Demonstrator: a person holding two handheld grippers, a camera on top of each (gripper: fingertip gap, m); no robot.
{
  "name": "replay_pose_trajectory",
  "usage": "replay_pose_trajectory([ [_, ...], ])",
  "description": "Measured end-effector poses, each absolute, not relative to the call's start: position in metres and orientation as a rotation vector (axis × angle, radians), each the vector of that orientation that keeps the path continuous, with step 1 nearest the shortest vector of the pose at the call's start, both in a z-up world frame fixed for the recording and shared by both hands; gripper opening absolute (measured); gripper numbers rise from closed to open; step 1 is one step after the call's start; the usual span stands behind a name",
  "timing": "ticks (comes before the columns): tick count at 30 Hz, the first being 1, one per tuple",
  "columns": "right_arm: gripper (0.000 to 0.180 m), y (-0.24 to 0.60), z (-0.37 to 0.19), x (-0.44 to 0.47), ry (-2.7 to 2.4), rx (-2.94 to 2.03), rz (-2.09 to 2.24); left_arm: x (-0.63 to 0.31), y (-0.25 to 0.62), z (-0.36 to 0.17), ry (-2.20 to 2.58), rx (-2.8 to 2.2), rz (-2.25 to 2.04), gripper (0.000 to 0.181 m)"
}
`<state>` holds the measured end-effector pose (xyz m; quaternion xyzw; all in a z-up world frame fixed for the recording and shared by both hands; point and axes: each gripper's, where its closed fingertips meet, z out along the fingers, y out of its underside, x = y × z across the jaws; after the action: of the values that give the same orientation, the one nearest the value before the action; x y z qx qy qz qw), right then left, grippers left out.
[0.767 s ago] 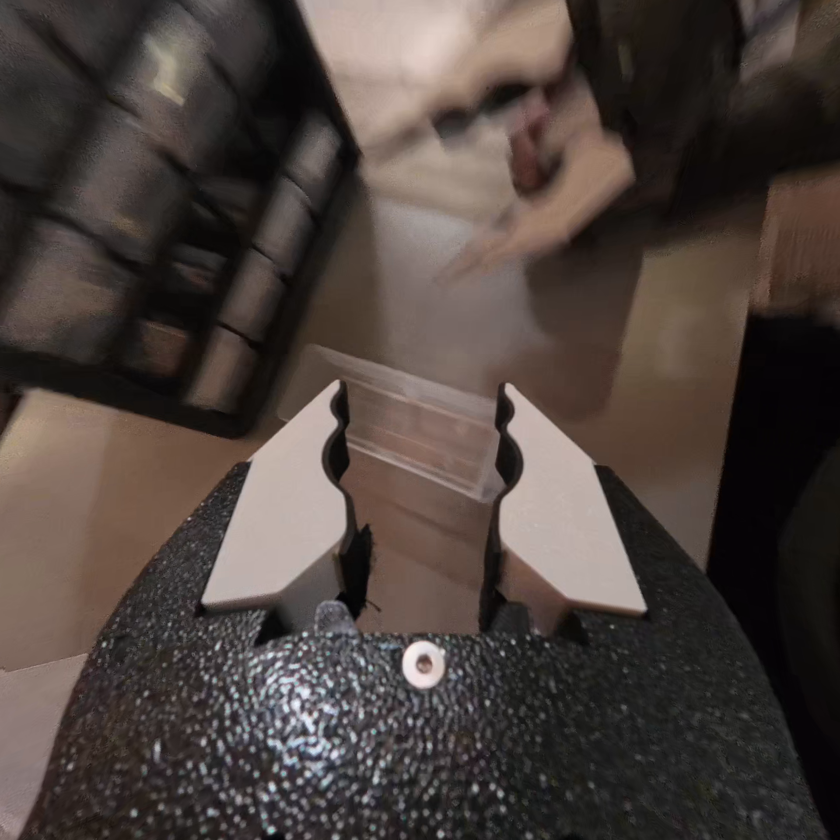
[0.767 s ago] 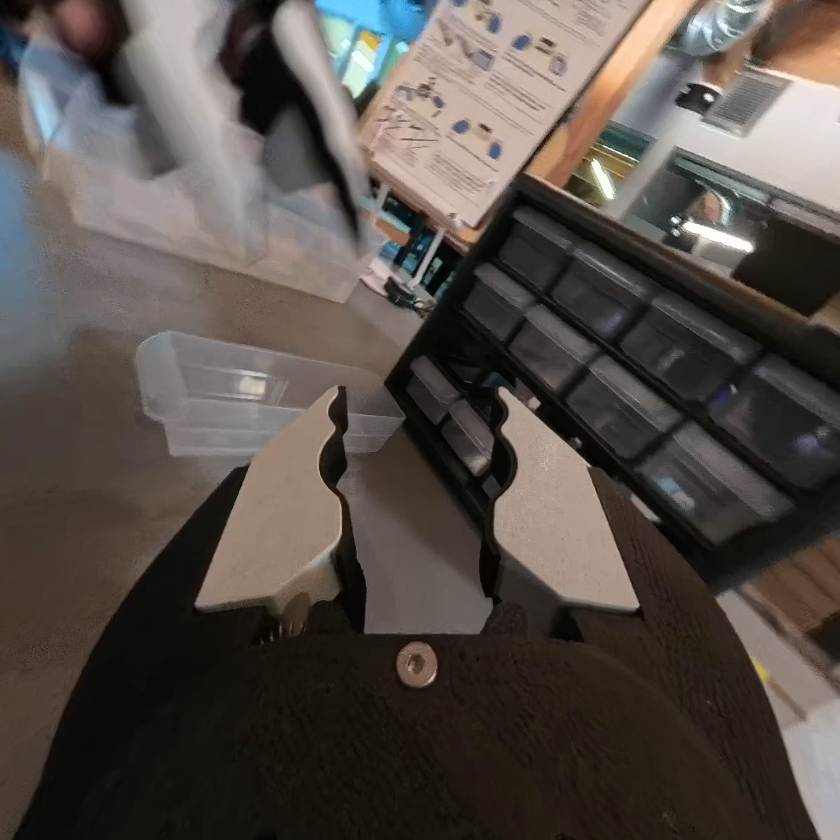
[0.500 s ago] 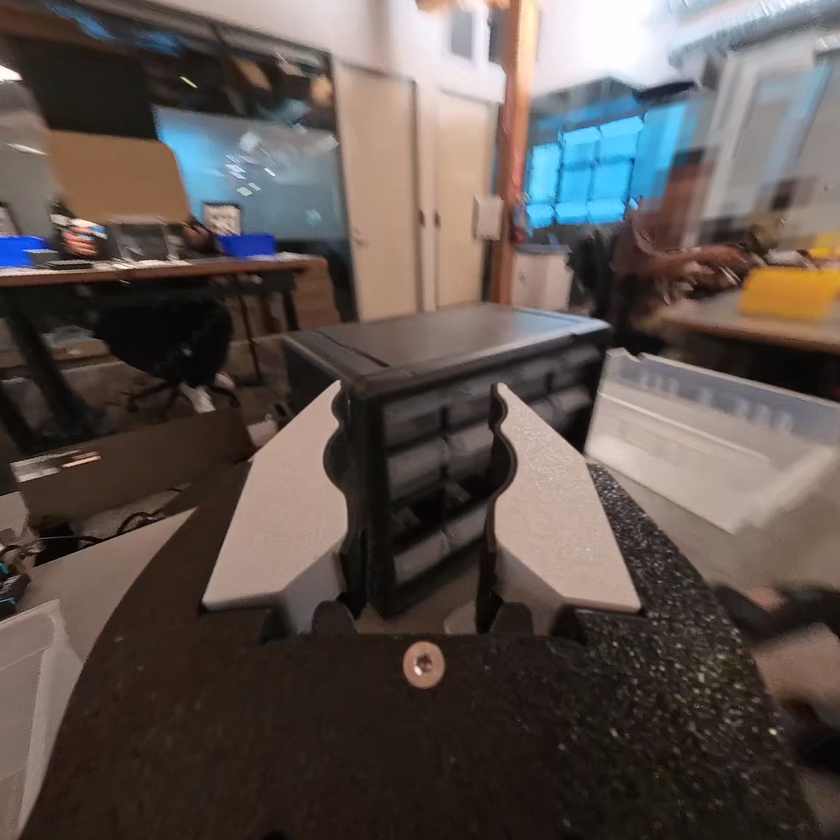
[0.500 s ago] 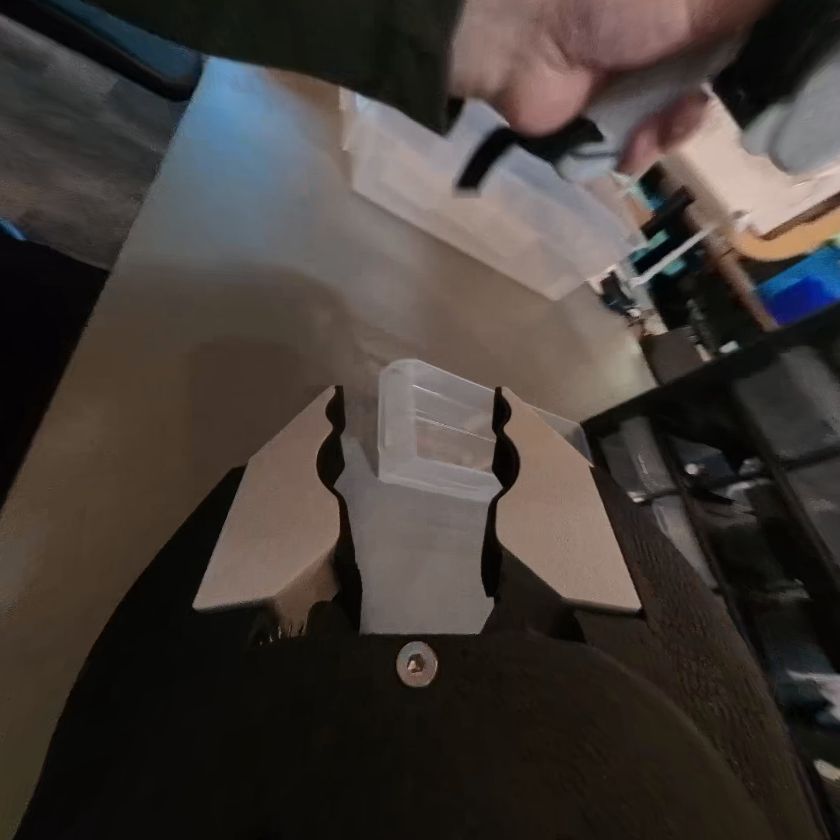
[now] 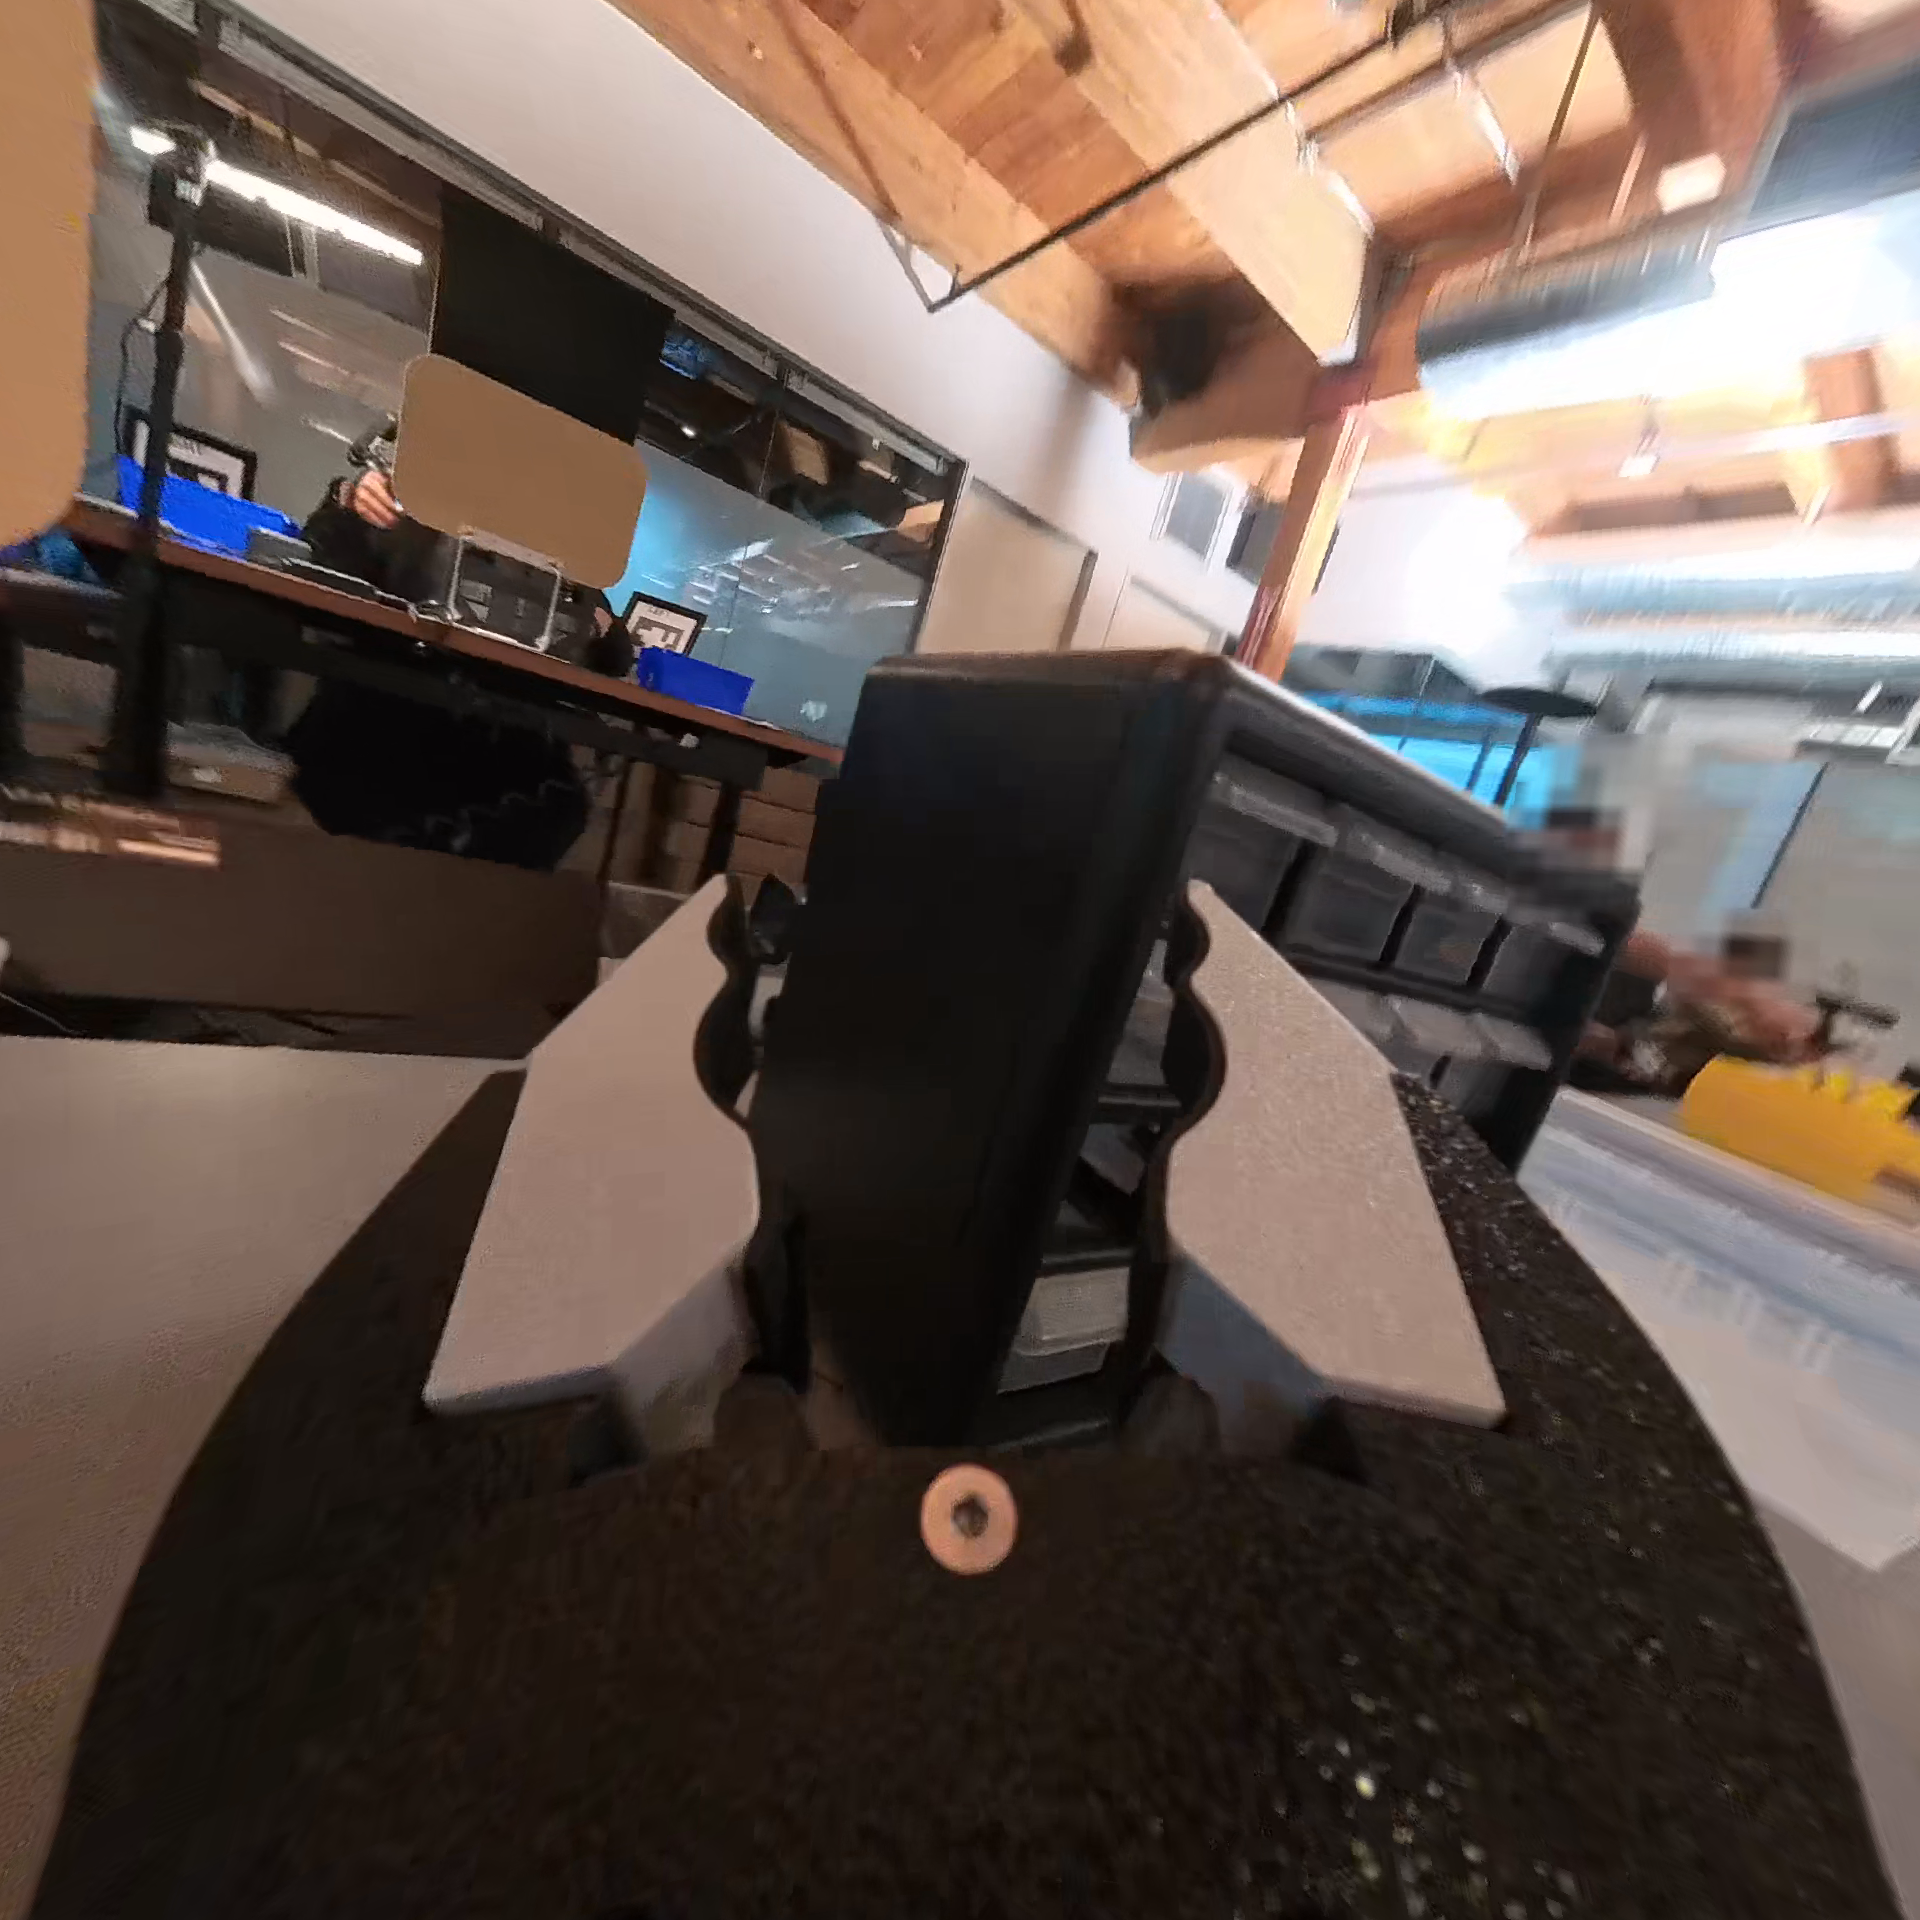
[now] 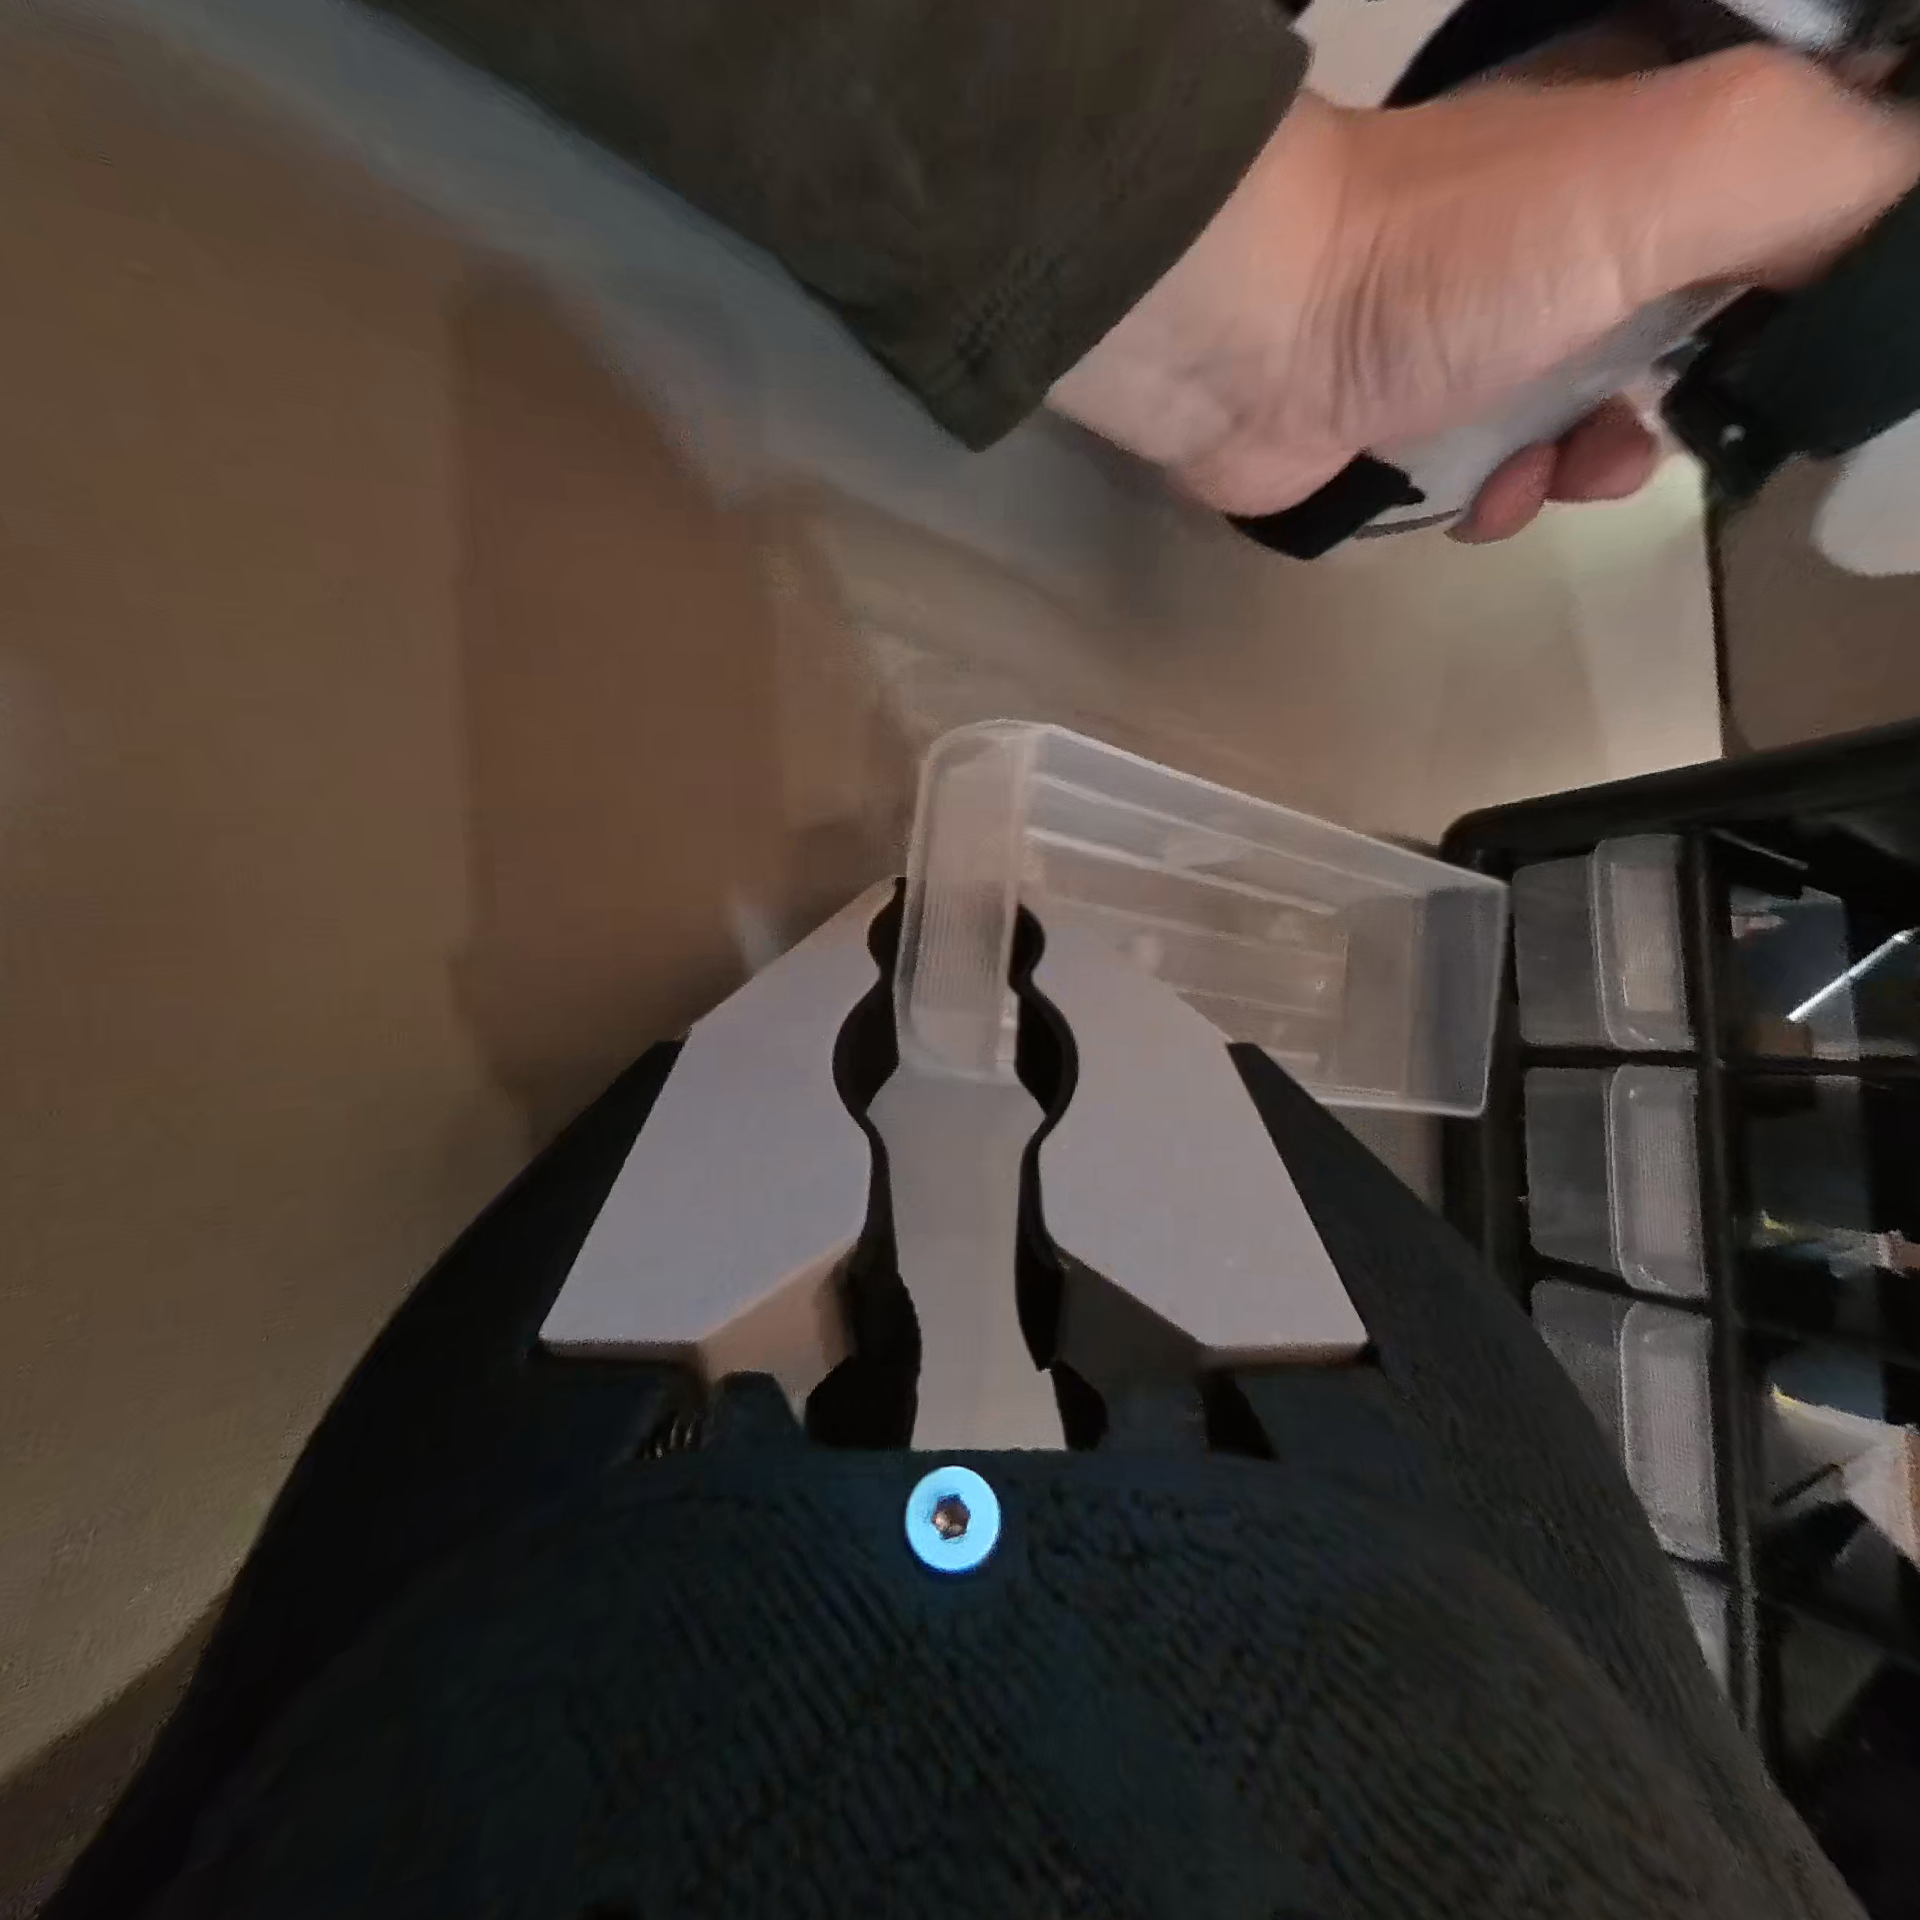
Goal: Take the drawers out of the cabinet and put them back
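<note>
The black drawer cabinet (image 5: 987,935) stands on the table, with its side wall and front corner between the fingers of my left gripper (image 5: 961,914). That gripper is open; I cannot tell whether it touches the cabinet. In the right wrist view, my right gripper (image 6: 956,935) is shut on the front end of a clear plastic drawer (image 6: 1247,914). The drawer is outside the cabinet (image 6: 1714,1143), and its far end points at the cabinet's top left corner. Several clear drawers (image 6: 1652,1174) sit in the cabinet's slots.
A person's hand (image 6: 1403,312) in a dark sleeve holds the other gripper's handle above the beige table (image 6: 312,727). A large clear bin (image 5: 1714,1299) lies right of the cabinet, and a yellow object (image 5: 1797,1122) behind it. A cardboard box (image 5: 260,914) and work tables stand behind.
My right gripper has closed on the clear drawer's front end and brought it next to the cabinet. My left gripper has swung up so the cabinet's corner lies between its fingers.
</note>
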<state>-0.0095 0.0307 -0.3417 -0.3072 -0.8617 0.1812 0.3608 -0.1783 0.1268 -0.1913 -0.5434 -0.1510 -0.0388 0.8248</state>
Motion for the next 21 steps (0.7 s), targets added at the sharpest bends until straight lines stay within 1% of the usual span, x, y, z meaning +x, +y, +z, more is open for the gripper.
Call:
replay_pose_trajectory([
  [1,0.015,0.030,-0.342,-0.007,-2.243,-0.787,0.465,-0.182,0.126,-0.190,-0.341,-1.139,-0.109,0.081],
  [4,0.014,0.029,-0.338,-0.003,-2.283,-0.773,0.481,-0.190,0.126,-0.191,-0.337,-1.163,-0.074,0.081],
  [6,0.014,0.031,-0.330,-0.003,-2.292,-0.745,0.474,-0.194,0.126,-0.198,-0.333,-1.192,-0.028,0.075],
  [7,0.013,0.033,-0.325,-0.004,-2.295,-0.741,0.470,-0.194,0.128,-0.205,-0.319,-1.215,-0.023,0.064],
  [8,0.014,0.035,-0.319,-0.005,-2.295,-0.741,0.471,-0.192,0.132,-0.212,-0.299,-1.245,-0.038,0.047],
  [9,0.013,0.037,-0.313,-0.006,-2.295,-0.743,0.480,-0.193,0.137,-0.219,-0.300,-1.278,-0.063,0.045],
  [15,0.013,0.054,-0.288,-0.020,-2.292,-0.779,0.534,-0.181,0.151,-0.231,-0.267,-1.348,-0.273,0.056],
  [19,0.013,0.060,-0.278,-0.031,-2.288,-0.772,0.553,-0.175,0.151,-0.229,-0.237,-1.332,-0.324,0.046],
  [21,0.013,0.062,-0.275,-0.034,-2.294,-0.770,0.557,-0.171,0.150,-0.225,-0.221,-1.308,-0.361,0.046],
])
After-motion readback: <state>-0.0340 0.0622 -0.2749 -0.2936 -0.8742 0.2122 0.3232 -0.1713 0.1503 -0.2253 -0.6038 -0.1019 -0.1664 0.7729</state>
